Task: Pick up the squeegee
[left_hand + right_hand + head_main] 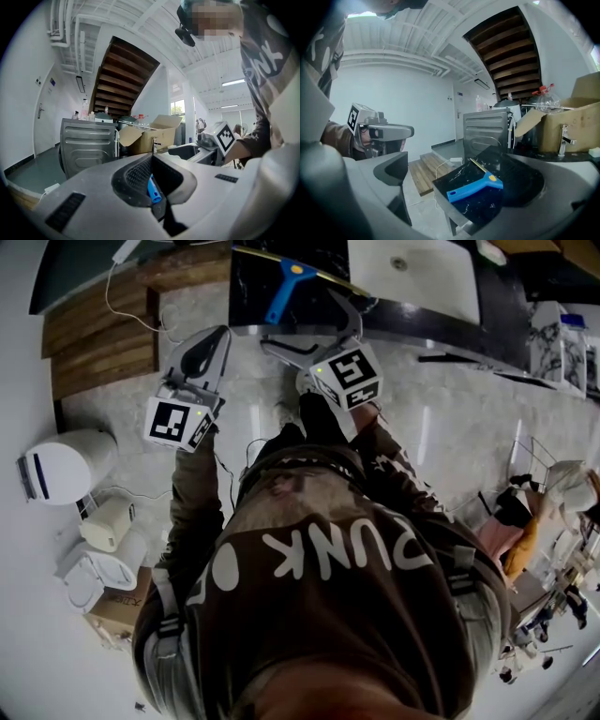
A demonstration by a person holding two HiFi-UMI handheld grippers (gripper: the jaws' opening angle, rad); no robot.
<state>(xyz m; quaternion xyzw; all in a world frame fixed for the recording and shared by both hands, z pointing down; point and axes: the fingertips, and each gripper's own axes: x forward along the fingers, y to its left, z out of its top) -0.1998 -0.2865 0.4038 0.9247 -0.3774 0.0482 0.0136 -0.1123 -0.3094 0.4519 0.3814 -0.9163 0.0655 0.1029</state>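
The squeegee has a blue handle and a thin yellow-edged blade, and it lies flat on the black marble counter ahead of me. My right gripper is open just short of the counter's edge, and in the right gripper view the squeegee shows between its wide-spread jaws without touching them. My left gripper hangs to the left over the floor, its jaws together. In the left gripper view only a sliver of the blue handle shows through the slit of the left gripper.
A white sink is set into the counter to the right of the squeegee. Wooden steps with a white cable lie to the left. A white bin stands on the floor. An open cardboard box and a metal appliance stand beyond.
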